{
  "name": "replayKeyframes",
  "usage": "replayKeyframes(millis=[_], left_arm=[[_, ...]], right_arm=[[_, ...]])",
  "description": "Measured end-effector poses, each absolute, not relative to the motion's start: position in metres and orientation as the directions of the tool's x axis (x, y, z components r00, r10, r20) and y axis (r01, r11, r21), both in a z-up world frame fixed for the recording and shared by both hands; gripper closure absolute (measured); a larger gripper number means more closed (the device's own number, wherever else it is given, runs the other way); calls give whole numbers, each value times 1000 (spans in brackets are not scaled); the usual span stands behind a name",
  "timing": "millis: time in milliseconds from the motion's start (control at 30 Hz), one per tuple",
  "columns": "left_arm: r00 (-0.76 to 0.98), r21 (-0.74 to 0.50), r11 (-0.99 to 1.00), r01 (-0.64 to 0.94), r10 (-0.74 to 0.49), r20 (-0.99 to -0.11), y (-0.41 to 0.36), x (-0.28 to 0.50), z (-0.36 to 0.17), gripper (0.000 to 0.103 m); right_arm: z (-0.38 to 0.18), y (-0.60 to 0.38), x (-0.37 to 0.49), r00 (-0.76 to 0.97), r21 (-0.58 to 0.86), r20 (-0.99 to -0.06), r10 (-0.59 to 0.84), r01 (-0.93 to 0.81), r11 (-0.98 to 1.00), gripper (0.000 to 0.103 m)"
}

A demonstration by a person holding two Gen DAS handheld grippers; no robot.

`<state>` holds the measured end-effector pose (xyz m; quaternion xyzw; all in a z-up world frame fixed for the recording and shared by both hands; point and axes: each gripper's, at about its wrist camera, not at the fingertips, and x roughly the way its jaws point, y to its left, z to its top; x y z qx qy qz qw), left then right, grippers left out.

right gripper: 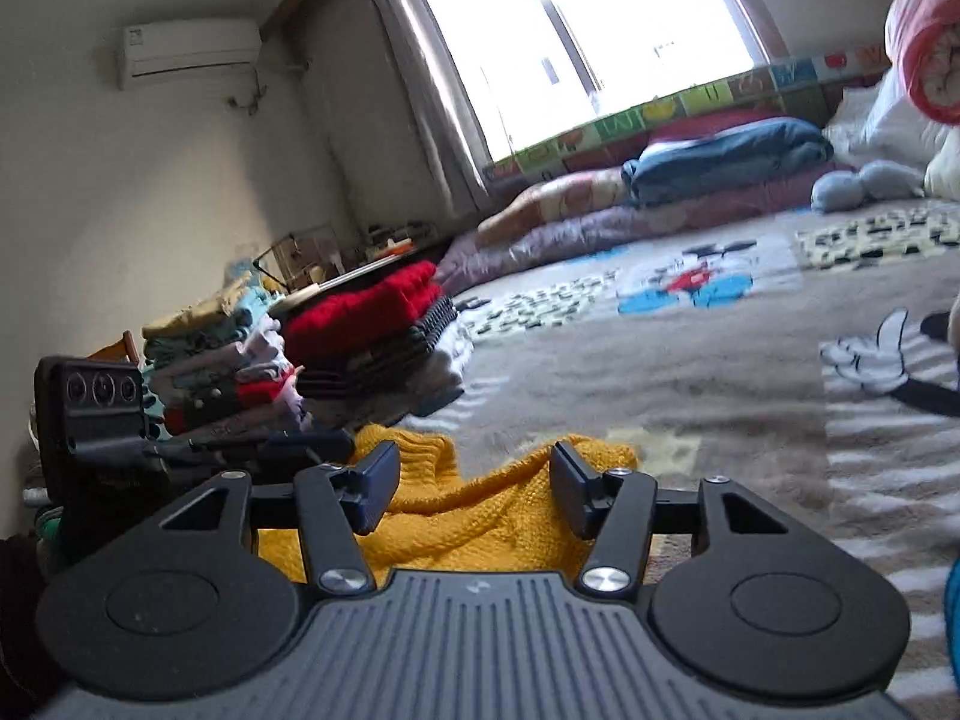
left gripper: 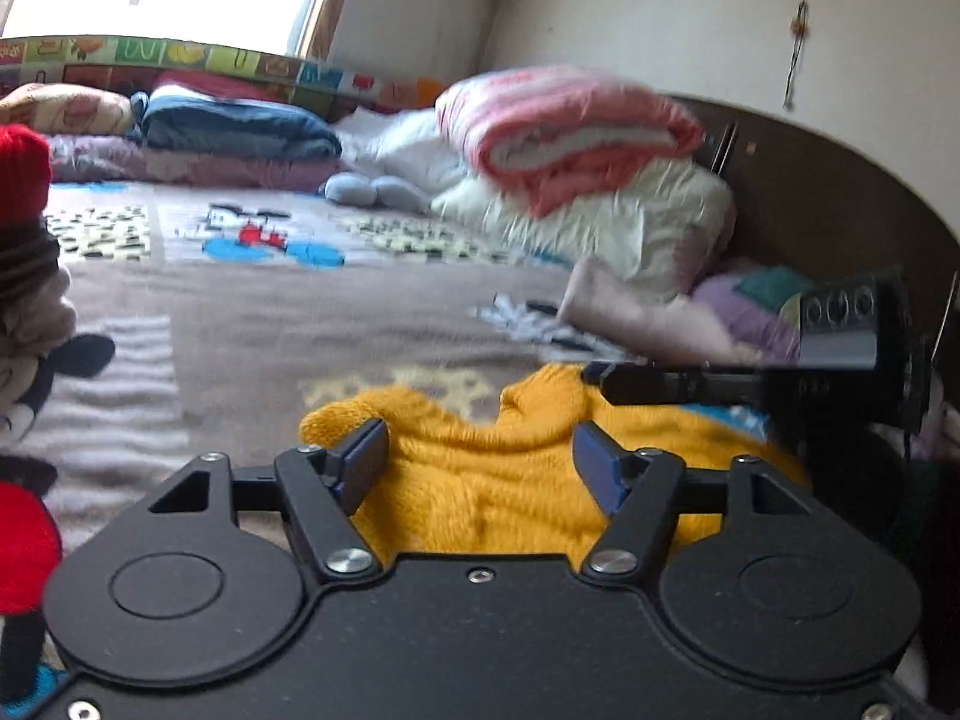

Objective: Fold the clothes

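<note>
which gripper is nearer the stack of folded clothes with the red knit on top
Left. The left gripper sits right beside the stack of folded clothes; the right gripper, over the yellow sweater, is farther.

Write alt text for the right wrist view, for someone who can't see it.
The right gripper stands open over a mustard-yellow knitted sweater lying on a cartoon-print bed blanket. A stack of folded clothes sits to the left.

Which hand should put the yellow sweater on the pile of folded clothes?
Probably the left gripper. The folded pile sits on its side, and its open jaws already hang over the yellow sweater.
</note>
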<state>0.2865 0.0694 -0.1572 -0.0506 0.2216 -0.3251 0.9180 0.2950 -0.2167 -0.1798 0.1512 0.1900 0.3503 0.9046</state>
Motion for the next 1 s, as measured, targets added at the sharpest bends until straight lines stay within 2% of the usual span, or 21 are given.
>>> replayKeyframes(millis=[233, 400, 533, 633, 733, 800, 933, 1000], left_arm=[[678, -194, 791, 581, -601, -423, 59, 288, -169, 32], [694, -171, 801, 573, -586, -418, 59, 283, -167, 32], [712, -157, 793, 588, -600, -365, 62, 266, -148, 32], [701, -122, 770, 626, -624, -345, 59, 246, -135, 32], [677, -94, 742, 664, -650, -344, 54, 227, -132, 31], [672, -61, 740, 669, -639, -375, 48, 222, -139, 31], [670, -33, 745, 666, -617, -414, 42, 225, -154, 31], [663, -33, 744, 667, -614, -428, 41, 229, -159, 30]], right_arm=[[-200, -219, 307, 648, 486, -288, 705, -535, 691, 45], [-205, -215, 306, 648, 467, -317, 692, -529, 709, 45], [-192, -224, 289, 678, 444, -237, 696, -561, 698, 45], [-174, -229, 268, 682, 376, -204, 703, -608, 699, 45], [-161, -230, 240, 663, 278, -184, 726, -673, 685, 45], [-158, -227, 225, 642, 231, -186, 743, -707, 669, 45], [-172, -212, 223, 634, 175, -297, 714, -699, 693, 45], [-181, -210, 230, 619, 204, -348, 704, -683, 702, 44]])
